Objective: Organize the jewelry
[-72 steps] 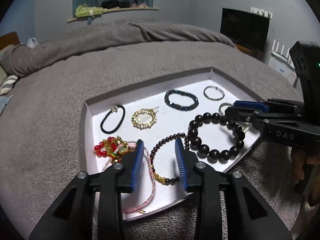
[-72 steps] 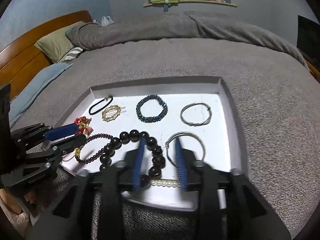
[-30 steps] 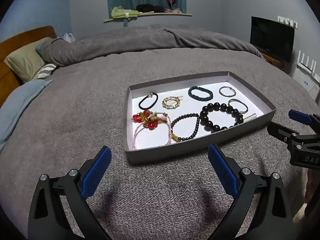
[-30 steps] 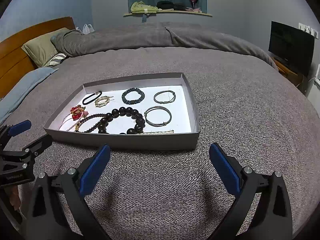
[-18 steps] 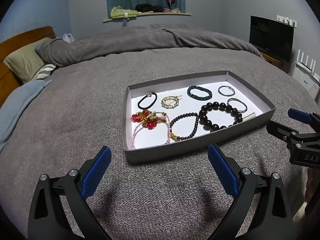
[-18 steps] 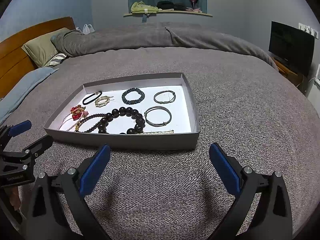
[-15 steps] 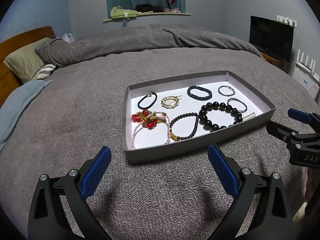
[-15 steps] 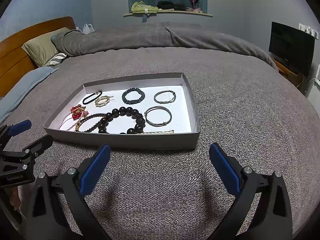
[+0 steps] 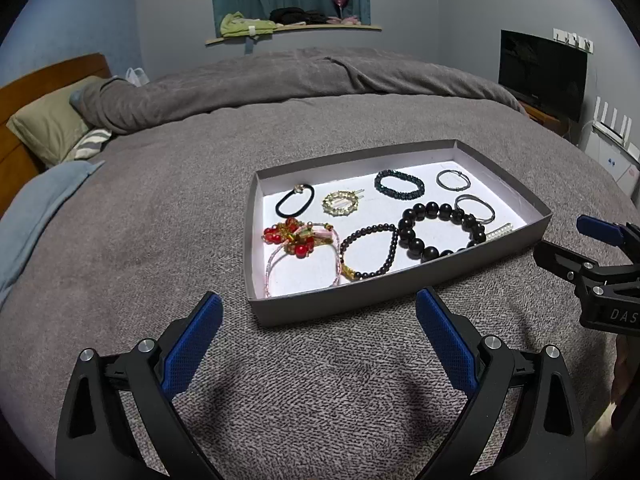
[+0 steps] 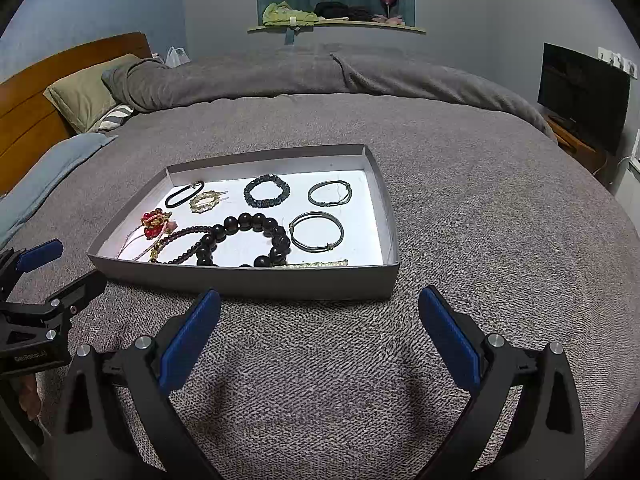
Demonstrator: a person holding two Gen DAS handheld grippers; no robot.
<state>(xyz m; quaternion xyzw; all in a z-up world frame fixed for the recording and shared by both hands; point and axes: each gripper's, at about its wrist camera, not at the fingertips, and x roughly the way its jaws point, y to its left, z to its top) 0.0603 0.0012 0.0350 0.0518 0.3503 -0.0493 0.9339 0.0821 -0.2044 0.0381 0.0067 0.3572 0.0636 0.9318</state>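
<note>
A grey shallow tray lies on the bed and holds several pieces of jewelry. Inside are a large black bead bracelet, a dark red bead bracelet, a red and pink charm bracelet, a black hair tie, a gold ring-shaped clip, a dark teal bracelet and two silver bangles. My left gripper is wide open and empty, in front of the tray. My right gripper is wide open and empty, also short of the tray.
The grey bedspread surrounds the tray. Pillows and a wooden headboard lie to the left. A dark TV screen stands at the right. A window shelf with clothes is at the back.
Both grippers pulled back from over the tray and opened wide. Over the last second nothing has visibly moved.
</note>
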